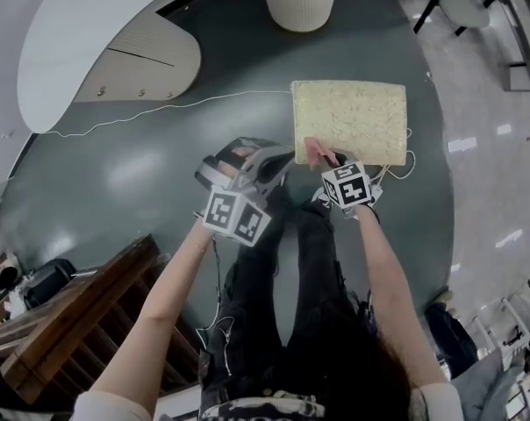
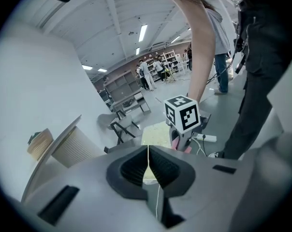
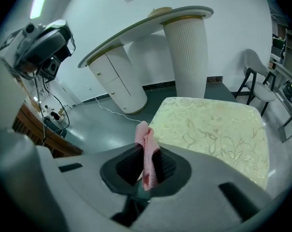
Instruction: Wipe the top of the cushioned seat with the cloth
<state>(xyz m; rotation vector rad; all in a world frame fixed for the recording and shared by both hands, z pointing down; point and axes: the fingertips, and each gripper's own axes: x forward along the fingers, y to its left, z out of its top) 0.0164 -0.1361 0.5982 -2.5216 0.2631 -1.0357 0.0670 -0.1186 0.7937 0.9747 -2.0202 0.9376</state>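
Pinching one cloth (image 3: 144, 139), right tool (image 3: 146, 166) at one cushioned seat (image 3: 213, 129); left tool (image 2: 148, 166) closed.

No words, numbers, brand names or signs could be read anywhere. The only printed marks were black-and-white square patterns on the left marker cube (image 1: 237, 216) and the right marker cube (image 1: 347, 185), and these carried no letters.

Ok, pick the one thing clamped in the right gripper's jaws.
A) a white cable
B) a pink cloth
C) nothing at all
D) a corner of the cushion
B: the right gripper view shows the pink cloth pinched upright between the jaws of the right gripper, with the cushioned seat lying just beyond it.
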